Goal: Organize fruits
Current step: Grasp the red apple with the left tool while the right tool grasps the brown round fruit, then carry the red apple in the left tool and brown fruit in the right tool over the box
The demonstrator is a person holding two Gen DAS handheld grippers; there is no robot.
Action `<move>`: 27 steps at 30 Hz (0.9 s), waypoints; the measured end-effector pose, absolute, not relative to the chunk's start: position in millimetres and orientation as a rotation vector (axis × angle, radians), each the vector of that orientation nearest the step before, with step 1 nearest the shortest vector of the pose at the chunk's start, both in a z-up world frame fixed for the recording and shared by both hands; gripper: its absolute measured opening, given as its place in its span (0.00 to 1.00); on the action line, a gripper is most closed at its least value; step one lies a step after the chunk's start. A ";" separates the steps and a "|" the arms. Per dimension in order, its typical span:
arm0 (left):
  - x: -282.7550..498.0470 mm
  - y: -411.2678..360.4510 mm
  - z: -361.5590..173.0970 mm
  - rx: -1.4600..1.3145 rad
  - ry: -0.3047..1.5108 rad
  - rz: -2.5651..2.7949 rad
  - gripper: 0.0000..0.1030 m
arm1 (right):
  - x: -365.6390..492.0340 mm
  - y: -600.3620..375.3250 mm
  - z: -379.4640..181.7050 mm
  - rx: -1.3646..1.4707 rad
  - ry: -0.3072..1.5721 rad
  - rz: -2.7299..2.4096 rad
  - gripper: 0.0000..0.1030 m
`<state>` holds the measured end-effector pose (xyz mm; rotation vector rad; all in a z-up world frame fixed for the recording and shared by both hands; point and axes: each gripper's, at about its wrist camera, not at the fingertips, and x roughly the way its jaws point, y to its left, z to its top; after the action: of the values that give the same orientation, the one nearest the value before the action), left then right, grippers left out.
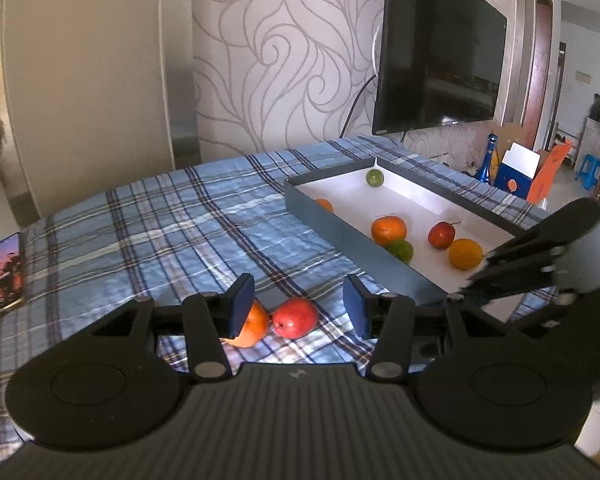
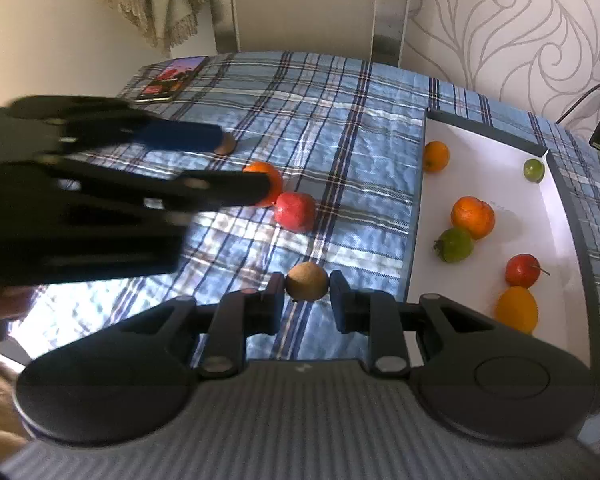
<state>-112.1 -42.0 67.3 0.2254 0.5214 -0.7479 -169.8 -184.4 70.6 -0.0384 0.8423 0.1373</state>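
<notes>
My left gripper [image 1: 299,306] hangs open low over the plaid cloth, its blue pads either side of a red apple [image 1: 296,317] without touching it. An orange [image 1: 252,328] lies against the apple, partly behind the left pad. In the right wrist view my right gripper [image 2: 306,292] is shut on a small brown fruit [image 2: 307,286], just left of the tray [image 2: 492,160]. The same apple [image 2: 295,212] and orange [image 2: 272,196] lie beyond it, with the blurred left gripper [image 2: 246,164] over them. The dark-walled white tray [image 1: 332,232] holds several oranges, green fruits and a red one.
A phone [image 1: 2,276] lies at the cloth's left edge. Another brown fruit [image 2: 226,145] sits beyond the left gripper's blue pad. The right gripper [image 1: 476,272] reaches in at the tray's near corner. A television [image 1: 436,52] hangs on the patterned wall behind.
</notes>
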 end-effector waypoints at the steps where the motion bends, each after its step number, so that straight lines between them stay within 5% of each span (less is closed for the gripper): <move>1: -109.0 -46.1 62.9 0.229 0.522 -0.749 0.54 | -172.2 -183.9 72.1 -0.043 0.841 0.140 0.27; 27: -72.4 -88.4 6.9 0.380 0.538 -0.795 0.43 | -183.7 -182.8 77.4 -0.056 0.851 0.108 0.27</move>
<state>-72.4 -88.4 6.9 0.3796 0.5376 -0.7951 -183.7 -182.8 77.4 -0.0559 0.8510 0.1078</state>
